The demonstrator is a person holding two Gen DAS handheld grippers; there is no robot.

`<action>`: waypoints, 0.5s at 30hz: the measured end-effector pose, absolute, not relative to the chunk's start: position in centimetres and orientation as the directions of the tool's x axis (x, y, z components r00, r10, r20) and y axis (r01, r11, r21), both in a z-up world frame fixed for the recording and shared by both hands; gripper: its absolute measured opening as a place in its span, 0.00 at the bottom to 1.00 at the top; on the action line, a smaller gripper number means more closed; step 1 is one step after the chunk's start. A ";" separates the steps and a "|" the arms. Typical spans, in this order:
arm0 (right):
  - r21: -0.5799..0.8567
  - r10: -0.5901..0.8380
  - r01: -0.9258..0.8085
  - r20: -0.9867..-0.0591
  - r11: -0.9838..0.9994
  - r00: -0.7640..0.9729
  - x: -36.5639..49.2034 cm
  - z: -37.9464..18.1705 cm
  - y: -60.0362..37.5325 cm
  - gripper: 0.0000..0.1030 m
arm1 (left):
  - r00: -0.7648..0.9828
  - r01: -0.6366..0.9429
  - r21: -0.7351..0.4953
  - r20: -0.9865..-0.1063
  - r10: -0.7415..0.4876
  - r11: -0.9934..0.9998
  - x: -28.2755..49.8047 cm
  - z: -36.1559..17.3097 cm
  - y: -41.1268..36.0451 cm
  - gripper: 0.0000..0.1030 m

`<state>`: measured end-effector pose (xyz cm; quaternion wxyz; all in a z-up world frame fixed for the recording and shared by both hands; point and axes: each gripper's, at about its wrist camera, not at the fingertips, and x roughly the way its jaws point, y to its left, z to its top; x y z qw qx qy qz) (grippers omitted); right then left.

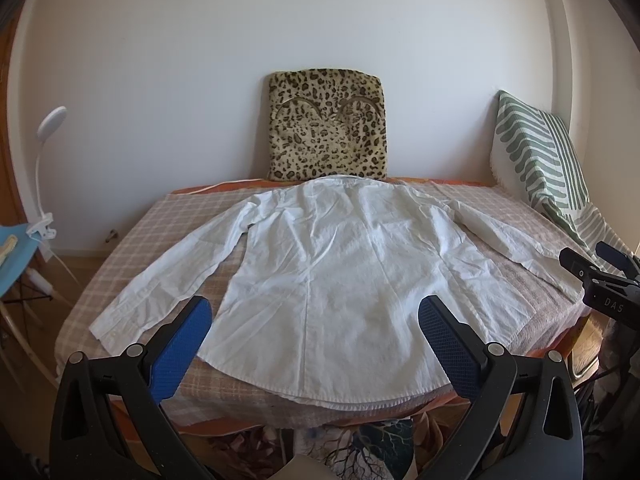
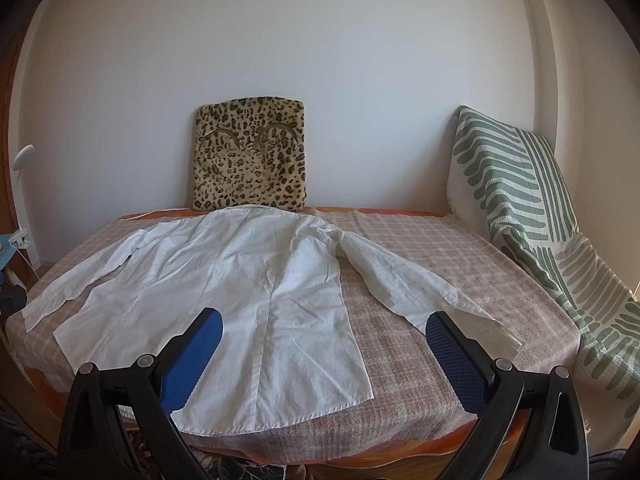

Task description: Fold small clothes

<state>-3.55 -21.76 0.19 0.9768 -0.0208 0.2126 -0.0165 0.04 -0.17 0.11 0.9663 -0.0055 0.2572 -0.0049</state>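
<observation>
Already a wrinkled white long-sleeved cotton shirt (image 1: 340, 264) lies back-up, sleeves splayed, mid-frame on the checked pink bedcover (image 2: 420, 248), presumably ready for folding. Left gripper (image 1: 316, 328) and right gripper (image 2: 324, 336) hover lower frame, jaws apart, empty.

Leopard-print cushion (image 1: 327, 126) leans upright against the white wall (image 1: 320, 20); striped green pillow (image 1: 536, 152) slumps right; clip lamp (image 1: 46, 168) stands left.

White wall (image 1: 320, 20), plaid-covered bed (image 2: 420, 248), leopard cushion (image 1: 326, 128), striped pillow (image 2: 512, 184), clip lamp (image 1: 44, 160)
</observation>
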 end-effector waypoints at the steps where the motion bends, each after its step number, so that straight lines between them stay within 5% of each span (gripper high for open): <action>1: -0.047 -0.041 0.023 -0.414 0.999 0.909 -3.5 0.2 -21.8 1.00 | 0.868 0.007 -0.014 -0.497 -0.013 1.000 0.0 0.1 -0.1 1.00; 15: -0.049 -0.042 0.023 -0.414 0.999 0.909 -3.5 0.2 -21.7 1.00 | 0.868 0.006 -0.017 -0.497 -0.014 1.000 0.1 0.1 -0.1 1.00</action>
